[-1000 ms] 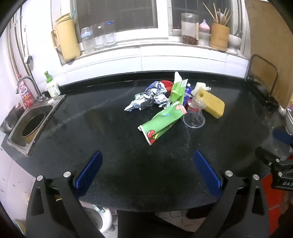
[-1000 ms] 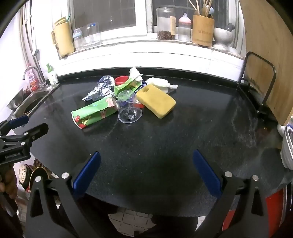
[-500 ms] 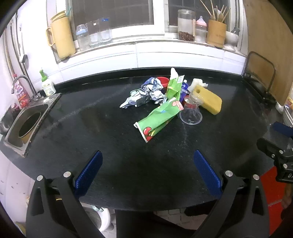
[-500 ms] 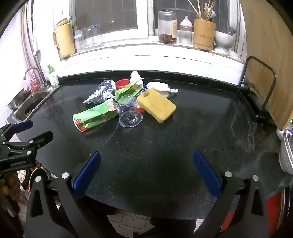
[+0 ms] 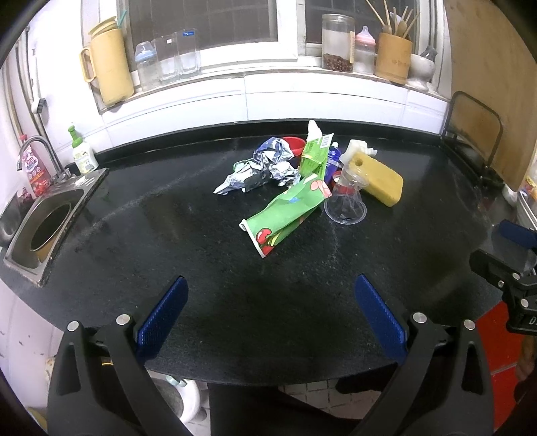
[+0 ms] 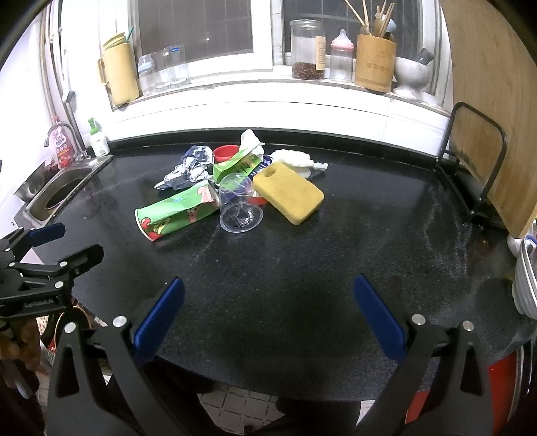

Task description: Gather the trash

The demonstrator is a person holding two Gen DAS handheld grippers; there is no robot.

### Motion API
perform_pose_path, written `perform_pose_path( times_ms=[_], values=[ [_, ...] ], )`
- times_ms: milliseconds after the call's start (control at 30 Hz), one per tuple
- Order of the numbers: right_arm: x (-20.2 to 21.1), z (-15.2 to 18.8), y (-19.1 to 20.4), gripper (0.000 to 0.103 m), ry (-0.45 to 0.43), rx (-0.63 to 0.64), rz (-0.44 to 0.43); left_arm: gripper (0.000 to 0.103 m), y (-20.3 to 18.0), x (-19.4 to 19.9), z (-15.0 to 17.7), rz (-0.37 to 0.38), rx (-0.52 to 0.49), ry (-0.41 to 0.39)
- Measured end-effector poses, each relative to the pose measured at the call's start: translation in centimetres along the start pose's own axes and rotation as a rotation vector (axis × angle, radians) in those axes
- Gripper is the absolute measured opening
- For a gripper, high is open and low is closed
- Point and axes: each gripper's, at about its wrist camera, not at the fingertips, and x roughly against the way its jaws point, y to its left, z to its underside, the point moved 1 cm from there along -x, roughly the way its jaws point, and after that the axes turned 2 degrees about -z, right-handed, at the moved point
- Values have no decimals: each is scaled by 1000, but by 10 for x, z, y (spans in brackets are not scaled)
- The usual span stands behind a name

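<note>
Black speckled counter [image 5: 201, 268] fills mid-frame. Steel sink [image 5: 43, 228] with faucet [image 5: 37, 151] at left edge. White tiled wall [image 5: 235, 97] behind; dark window [image 5: 201, 30] at top, its sill crowded with a yellow jug [image 5: 110, 70], glass jars and a bamboo utensil holder [image 5: 392, 57]. Wooden board [image 6: 493, 100] leans at upper right. Tiled floor [image 6: 241, 405] at bottom.

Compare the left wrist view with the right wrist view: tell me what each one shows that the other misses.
Only the left wrist view shows the sink hole fully and the right gripper at its edge. Only the right wrist view shows stacked dishes and the left gripper. Both share the black counter, green wrapper, clear plastic cup, yellow sponge, crumpled foil and the windowsill jars.
</note>
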Motion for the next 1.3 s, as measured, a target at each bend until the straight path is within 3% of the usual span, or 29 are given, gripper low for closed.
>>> perform_pose_path(
  times_ms=[1300],
  values=[
    [5,0,7,97,-5,8,-5,97,1,3,-1,3,-5,0]
  ],
)
